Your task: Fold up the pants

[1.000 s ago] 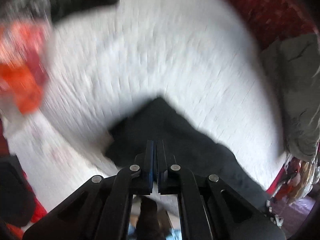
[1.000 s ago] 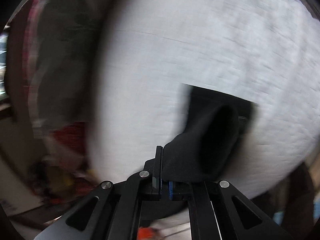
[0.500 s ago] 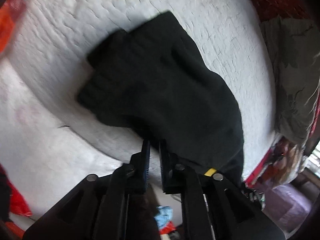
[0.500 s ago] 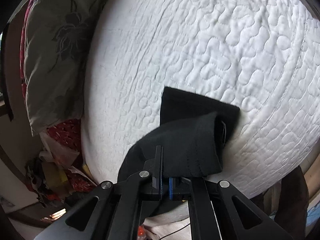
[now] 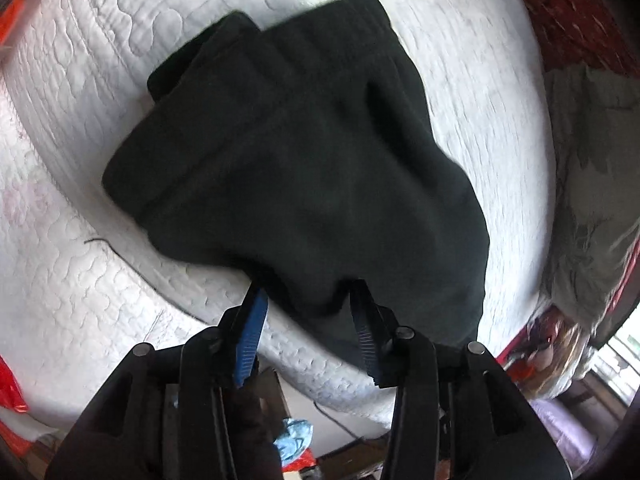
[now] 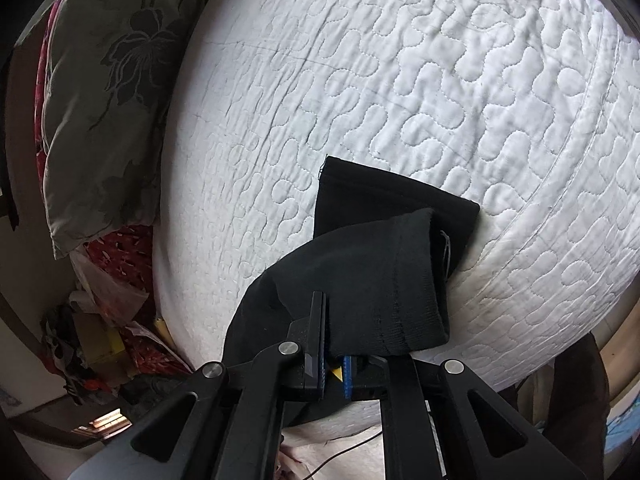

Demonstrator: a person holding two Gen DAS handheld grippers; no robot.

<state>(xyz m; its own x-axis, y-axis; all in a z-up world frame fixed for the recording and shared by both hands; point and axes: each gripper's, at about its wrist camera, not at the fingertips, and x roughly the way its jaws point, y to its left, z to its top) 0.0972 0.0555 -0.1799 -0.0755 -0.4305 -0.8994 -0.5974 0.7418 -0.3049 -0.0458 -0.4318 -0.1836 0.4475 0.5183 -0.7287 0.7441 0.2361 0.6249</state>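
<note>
Between the parted left tool (image 5: 306,312) lie the pants (image 5: 304,152).

Pants (image 6: 360,280) hem covers right gripper (image 6: 334,344) pad tips; grey pillow (image 5: 592,184) blurred, cut off at right frame edge.

Both wrist views look steeply down, close over the pants (image 5: 304,152) on the mattress (image 6: 440,80).

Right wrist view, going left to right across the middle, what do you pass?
Grey floral pillow → bare white quilted mattress → black pants → more mattress out to the right edge.
</note>
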